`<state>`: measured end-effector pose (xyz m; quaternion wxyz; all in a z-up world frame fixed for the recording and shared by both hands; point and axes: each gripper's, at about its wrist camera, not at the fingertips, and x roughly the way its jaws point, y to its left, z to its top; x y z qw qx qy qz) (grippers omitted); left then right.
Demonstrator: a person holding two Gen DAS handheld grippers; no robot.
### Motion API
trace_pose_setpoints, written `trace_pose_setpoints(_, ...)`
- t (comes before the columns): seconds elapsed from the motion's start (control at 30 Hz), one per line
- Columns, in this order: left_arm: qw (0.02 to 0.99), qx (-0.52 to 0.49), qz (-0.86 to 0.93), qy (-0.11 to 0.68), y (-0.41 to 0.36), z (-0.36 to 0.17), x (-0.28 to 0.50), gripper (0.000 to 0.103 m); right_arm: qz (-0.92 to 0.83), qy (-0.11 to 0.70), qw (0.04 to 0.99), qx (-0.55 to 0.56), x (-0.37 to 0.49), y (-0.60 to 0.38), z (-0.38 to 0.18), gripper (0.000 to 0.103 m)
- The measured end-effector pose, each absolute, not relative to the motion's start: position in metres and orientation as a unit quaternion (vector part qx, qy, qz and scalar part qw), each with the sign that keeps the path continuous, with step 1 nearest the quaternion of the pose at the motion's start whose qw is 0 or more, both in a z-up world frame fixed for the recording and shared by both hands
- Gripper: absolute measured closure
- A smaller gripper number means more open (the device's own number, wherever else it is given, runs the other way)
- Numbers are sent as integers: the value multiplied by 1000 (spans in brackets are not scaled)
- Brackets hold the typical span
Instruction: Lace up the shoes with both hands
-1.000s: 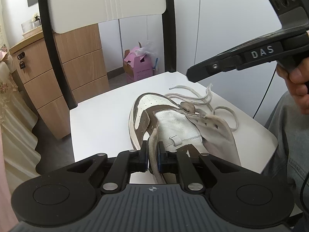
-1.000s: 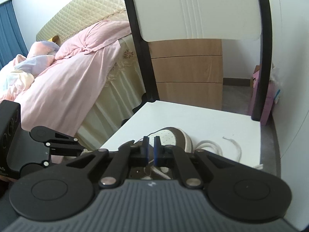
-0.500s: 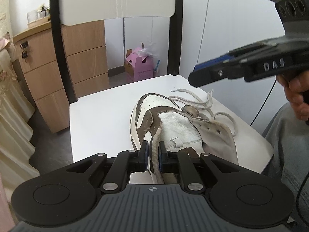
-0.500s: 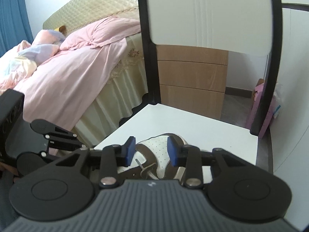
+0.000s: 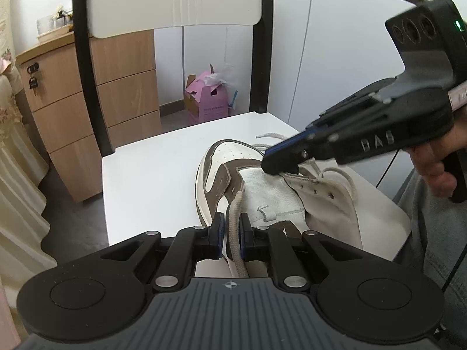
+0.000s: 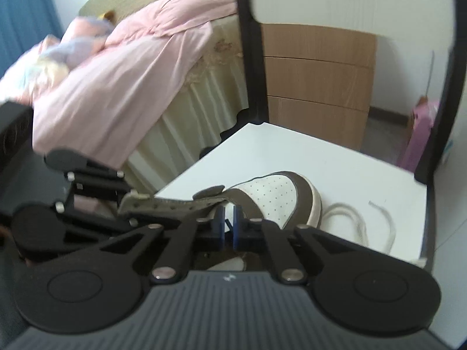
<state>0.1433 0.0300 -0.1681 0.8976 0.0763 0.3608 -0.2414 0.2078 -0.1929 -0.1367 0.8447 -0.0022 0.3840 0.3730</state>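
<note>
On the white chair seat (image 5: 151, 175), where the shoe (image 5: 233, 172) is lying, I am keeping my left tongs (image 5: 230, 234) clamped on the lace (image 5: 233, 218) to hold it taut while my right tongs (image 5: 270, 169), closed, are seemingly pinching something at the lowest eyelets.

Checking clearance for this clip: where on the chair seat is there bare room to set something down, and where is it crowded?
The seat is bare left of the shoe, from its front edge to the chair's black back posts. The strip behind the toe is also free. The right side is crowded: loose lace coils beside the shoe, and the right claw sits over the tongue.
</note>
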Motion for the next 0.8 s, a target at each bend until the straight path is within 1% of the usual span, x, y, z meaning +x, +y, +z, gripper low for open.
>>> trace_pose_setpoints(0.1,897,90,-241,359,26,-169,142,91,370,368,853,7,203,-192,-133,100)
trace_pose_setpoints(0.2,896,88,-244,360,25,-169,142,91,378,350,857,-16,196,-184,-130,103)
trace_pose_setpoints(0.37,897,91,-243,358,22,-169,140,91,391,317,864,-10,197,-171,-104,103)
trace_pose_setpoints(0.43,897,84,-240,362,25,-169,142,91,390,306,868,-22,201,-171,-95,102)
trace_pose_setpoints(0.47,896,83,-238,364,26,-169,143,91,394,309,865,-30,205,-172,-92,98)
trace_pose_setpoints(0.53,896,88,-237,365,25,-170,143,91,402,336,851,-39,213,-177,-93,97)
trace_pose_setpoints(0.6,896,89,-238,365,25,-169,143,91,403,363,839,-46,216,-184,-101,89)
trace_pose_setpoints(0.63,896,89,-238,365,25,-169,143,91,402,373,835,-50,216,-186,-105,83)
trace_pose_setpoints(0.67,896,90,-237,365,24,-168,143,91,400,379,833,-52,213,-189,-110,81)
trace_pose_setpoints(0.8,896,95,-237,363,23,-169,141,91,389,392,833,-39,209,-196,-126,81)
